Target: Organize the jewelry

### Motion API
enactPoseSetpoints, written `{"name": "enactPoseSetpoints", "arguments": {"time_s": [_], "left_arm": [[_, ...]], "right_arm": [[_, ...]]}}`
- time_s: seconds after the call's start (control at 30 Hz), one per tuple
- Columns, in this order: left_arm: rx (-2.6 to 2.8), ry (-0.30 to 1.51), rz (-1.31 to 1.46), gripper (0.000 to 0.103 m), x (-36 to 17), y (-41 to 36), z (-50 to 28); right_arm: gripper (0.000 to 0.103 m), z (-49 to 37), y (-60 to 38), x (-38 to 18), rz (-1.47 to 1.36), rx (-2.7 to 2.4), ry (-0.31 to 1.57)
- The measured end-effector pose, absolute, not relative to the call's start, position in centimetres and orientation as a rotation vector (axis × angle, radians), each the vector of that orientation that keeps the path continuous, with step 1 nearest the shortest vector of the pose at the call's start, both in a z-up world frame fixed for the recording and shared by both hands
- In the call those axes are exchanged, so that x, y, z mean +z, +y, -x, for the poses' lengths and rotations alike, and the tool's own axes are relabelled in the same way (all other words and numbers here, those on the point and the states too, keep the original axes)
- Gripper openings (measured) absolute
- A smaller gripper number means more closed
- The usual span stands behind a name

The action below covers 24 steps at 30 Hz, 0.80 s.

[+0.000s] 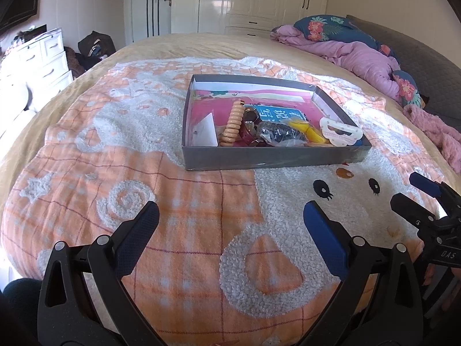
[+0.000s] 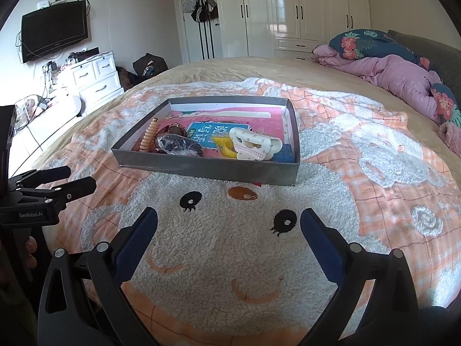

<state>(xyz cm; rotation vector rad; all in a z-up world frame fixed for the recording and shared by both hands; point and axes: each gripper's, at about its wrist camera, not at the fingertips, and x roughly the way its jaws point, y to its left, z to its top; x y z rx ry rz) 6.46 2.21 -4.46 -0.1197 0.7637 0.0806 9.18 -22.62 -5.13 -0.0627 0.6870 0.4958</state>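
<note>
While both tongs hover above the orange-and-white blanket (image 1: 201, 201), neither holds anything: the left gripper (image 1: 230, 225) has its fingers spread wide apart, and the right gripper (image 2: 229, 225) is likewise gaping and empty. Ahead of both, well beyond the fingertips, a shallow grey box (image 1: 270, 160) sits on the blanket. From the left tongs it lies ahead and slightly right; from the right tongs, ahead and slightly left. Inside it, crowded toward the near wall, lie a peach coiled hair tie (image 1: 232, 124), a dark beaded piece in clear wrap (image 1: 278, 134), a yellow item (image 1: 308, 129) and a white hair claw (image 2: 255, 144). Beyond the box to the right lies a pink quilt (image 2: 397, 75).
</note>
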Motion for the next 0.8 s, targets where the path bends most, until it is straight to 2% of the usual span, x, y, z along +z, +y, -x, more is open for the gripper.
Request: {"name": "enactPoseSetpoints", "arguments": {"time_s": [0.23, 0.4, 0.57, 0.8], "left_arm": [[0.104, 0.776, 0.180, 0.094, -4.6, 3.3, -7.3], [0.277, 0.794, 0.186, 0.094, -3.2, 8.4, -11.4], [0.402, 0.839, 0.213, 0.094, -3.9, 17.9, -19.2], [0.540, 0.934, 0.191, 0.094, -9.2, 27.0, -27.8]], "right_arm": [[0.099, -10.6, -23.2, -5.2, 0.017, 0.482, 0.725], [0.099, -14.0, -24.7, -4.4, 0.004, 0.443, 0.748], [0.099, -24.6, -28.4, -4.9, 0.061, 0.300, 0.791], [0.099, -39.1, -35.0, -9.1, 0.081, 0.049, 0.867]]}}
